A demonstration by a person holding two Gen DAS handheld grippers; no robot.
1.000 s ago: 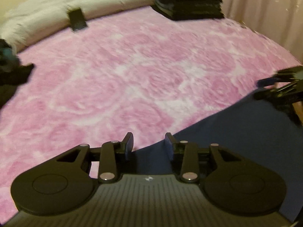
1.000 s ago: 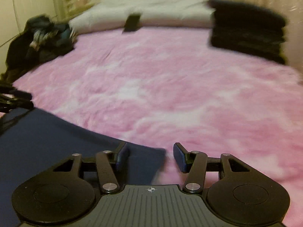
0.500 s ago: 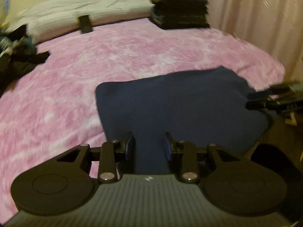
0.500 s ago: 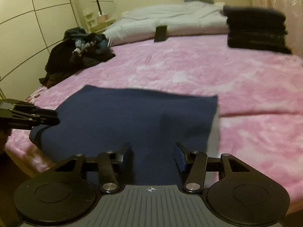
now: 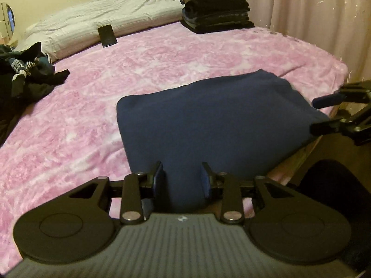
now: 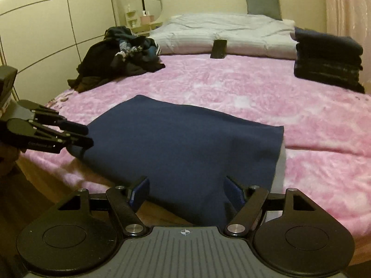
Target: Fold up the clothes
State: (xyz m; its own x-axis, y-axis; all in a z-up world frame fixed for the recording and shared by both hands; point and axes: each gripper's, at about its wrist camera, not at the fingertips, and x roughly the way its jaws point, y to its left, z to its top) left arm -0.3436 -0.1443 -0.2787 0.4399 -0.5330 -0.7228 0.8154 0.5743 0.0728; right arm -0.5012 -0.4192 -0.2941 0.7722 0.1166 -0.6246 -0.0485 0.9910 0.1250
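My left gripper [image 5: 182, 177] is black w/ blue pads, and my right gripper [image 6: 185, 191] has the same colours. The garment [image 5: 208, 120] btw them is plain navy, no pattern. The blanket [image 5: 162, 53] is pink w/ pale white swirls, like roses. The folded stack [image 5: 215, 11] is dark navy to black. The duvet [image 5: 111, 16] is light grey, the cushion [image 6: 262, 1] darker grey. In the clothes pile [image 6: 120, 58] I see black, and some blue-white stripes. The curtain [image 5: 301, 4] is pale pink.

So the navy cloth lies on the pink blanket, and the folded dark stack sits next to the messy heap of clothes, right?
Not quite. The navy cloth does lie on the pink blanket, but the folded stack sits on the opposite side of the bed from the messy heap, as the right wrist view shows.
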